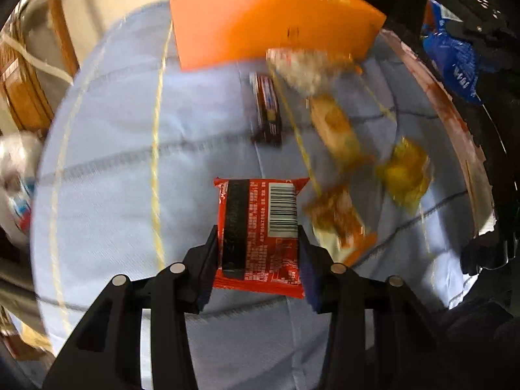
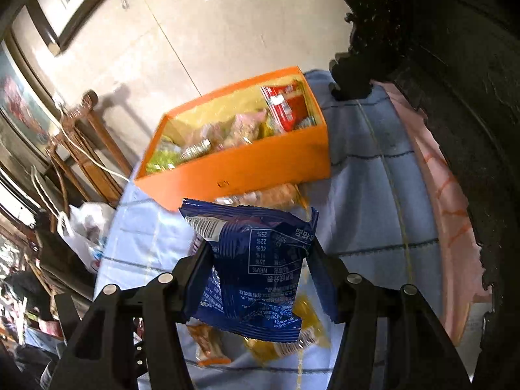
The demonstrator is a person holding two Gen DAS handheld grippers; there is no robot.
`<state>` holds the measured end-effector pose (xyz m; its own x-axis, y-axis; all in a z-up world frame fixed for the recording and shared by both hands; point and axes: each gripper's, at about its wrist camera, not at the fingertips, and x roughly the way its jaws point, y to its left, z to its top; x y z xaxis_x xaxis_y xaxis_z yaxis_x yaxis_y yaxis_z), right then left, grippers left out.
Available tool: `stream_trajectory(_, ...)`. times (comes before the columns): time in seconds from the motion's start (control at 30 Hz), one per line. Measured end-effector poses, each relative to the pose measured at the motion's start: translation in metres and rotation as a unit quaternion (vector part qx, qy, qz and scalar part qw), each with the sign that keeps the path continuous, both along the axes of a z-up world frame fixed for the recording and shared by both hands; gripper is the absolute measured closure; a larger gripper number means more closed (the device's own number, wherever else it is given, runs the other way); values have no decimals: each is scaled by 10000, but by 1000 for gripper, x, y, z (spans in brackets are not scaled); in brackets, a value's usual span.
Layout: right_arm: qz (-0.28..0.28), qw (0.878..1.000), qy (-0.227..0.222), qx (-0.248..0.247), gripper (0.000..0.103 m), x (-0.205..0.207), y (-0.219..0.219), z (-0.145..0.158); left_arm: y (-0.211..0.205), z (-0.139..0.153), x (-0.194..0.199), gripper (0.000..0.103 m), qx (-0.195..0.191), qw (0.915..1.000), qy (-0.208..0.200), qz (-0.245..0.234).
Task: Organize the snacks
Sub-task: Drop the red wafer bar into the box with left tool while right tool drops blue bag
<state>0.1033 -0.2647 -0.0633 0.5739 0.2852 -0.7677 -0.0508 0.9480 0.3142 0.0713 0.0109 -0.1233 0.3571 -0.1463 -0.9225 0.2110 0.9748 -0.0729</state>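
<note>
My left gripper (image 1: 258,235) is shut on a red snack packet (image 1: 260,230) with a barcode, held above the pale blue tablecloth (image 1: 113,178). My right gripper (image 2: 258,250) is shut on a blue snack packet (image 2: 256,269), held above the cloth in front of the orange box (image 2: 240,165). The box holds several snacks, among them a red packet (image 2: 286,105). The box also shows in the left wrist view (image 1: 260,26), beyond the loose snacks. The blue packet shows at the upper right of the left wrist view (image 1: 451,55).
Loose snacks lie on the cloth: a dark bar (image 1: 268,110), a pale packet (image 1: 302,68), orange-brown packets (image 1: 334,130) (image 1: 338,217) and a yellow packet (image 1: 406,172). Dark carved furniture (image 2: 455,97) stands at the right. A wooden chair (image 2: 81,143) and a white bag (image 2: 84,227) are left.
</note>
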Motion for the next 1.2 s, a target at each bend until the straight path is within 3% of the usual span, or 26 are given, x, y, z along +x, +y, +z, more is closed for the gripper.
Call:
stream_trajectory(0.2, -137, 9990, -366, 208, 45, 30, -2, 23, 3, 65, 50, 60, -109, 9956, -924, 131)
stream_trajectory(0.4, -134, 9968, -719, 320, 45, 72, 2, 49, 10, 114, 123, 60, -12, 9851, -1705, 222)
stream_trajectory(0.7, -100, 9952, -828, 518, 45, 152, -10, 92, 5, 148, 233, 60, 397, 9747, -2153, 459)
stream_trajectory(0.9, -263, 9975, -627, 192, 45, 195, -11, 94, -3, 161, 259, 60, 542, 9697, -2355, 369)
stream_trajectory(1.0, -269, 9982, -503, 204, 44, 204, -7, 83, -6, 155, 266, 60, 493, 9720, -2259, 418)
stream_trajectory(1.03, -298, 9979, -509, 251, 32, 206, -7, 79, -7, 153, 267, 53, 457, 9720, -2223, 611)
stream_trajectory(1.07, -288, 9977, -567, 255, 3, 209, -6, 77, -4, 151, 269, 15, 424, 9704, -2221, 846)
stream_trajectory(1.1, -228, 9977, -620, 148, 4, 211, -2, 72, -1, 149, 270, 5, 468, 9665, -2269, 1100)
stream_trajectory(1.13, -312, 9978, -588, -17, 4, 211, 0, 68, 3, 148, 268, 4, 541, 9569, -2462, 1442)
stream_trajectory(1.2, -259, 9986, -457, 57, 4, 209, -2, 60, 8, 145, 266, 4, 595, 9551, -2464, 1534)
